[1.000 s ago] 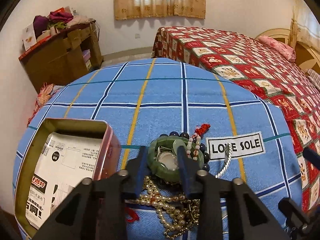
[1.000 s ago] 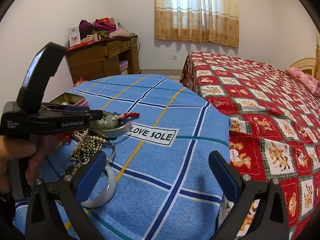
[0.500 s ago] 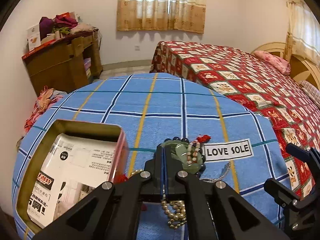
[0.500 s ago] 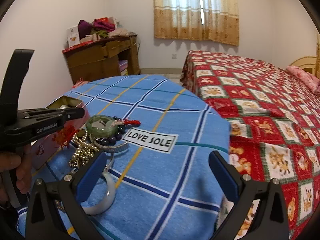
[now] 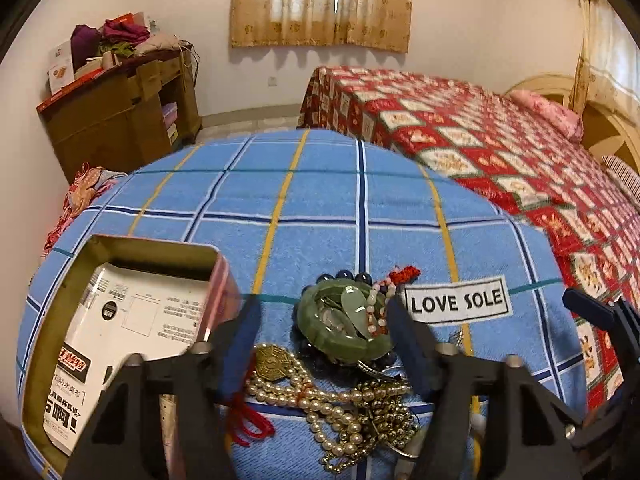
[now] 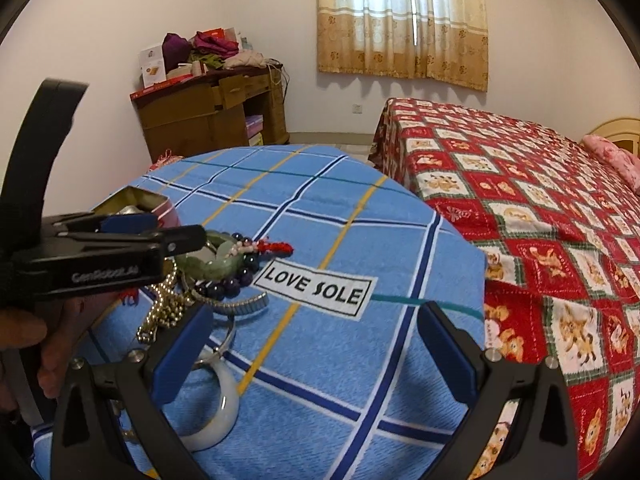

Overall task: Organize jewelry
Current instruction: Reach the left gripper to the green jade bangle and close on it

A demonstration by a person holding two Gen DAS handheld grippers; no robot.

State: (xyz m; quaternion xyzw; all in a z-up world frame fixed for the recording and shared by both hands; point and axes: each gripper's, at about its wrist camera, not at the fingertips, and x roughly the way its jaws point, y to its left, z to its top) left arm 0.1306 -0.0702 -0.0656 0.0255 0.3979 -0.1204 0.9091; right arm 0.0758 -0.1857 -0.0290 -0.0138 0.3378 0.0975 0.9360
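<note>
My left gripper (image 5: 324, 336) has just been opening, and its blue-padded jaws now stand spread at the bottom centre of the left wrist view, one on each side of the green jade bangle (image 5: 344, 324) without pressing on it. The bangle lies on the blue checked cloth (image 5: 320, 200) with a pale green pendant and a string of small pink and white beads draped across it (the string's red tassel points toward the "LOVE SOLE" label (image 5: 458, 300)). Dark round beads (image 5: 362, 278) peek out from behind it. Just below, nearer the frame's bottom edge, sits a brass octagonal charm (image 5: 276, 362) on a tangle of pearl strands (image 5: 336, 412) and a red cord. At lower left is the open tin box (image 5: 160, 252), with printed paper lying inside it.

My right gripper (image 6: 316, 344) is spread wide and empty in the lower middle of the right wrist view, above bare cloth. Beside its left finger, low in the frame, lies a white bangle (image 6: 222, 408), with a silver stretch band (image 6: 240, 308) a little higher up.
</note>
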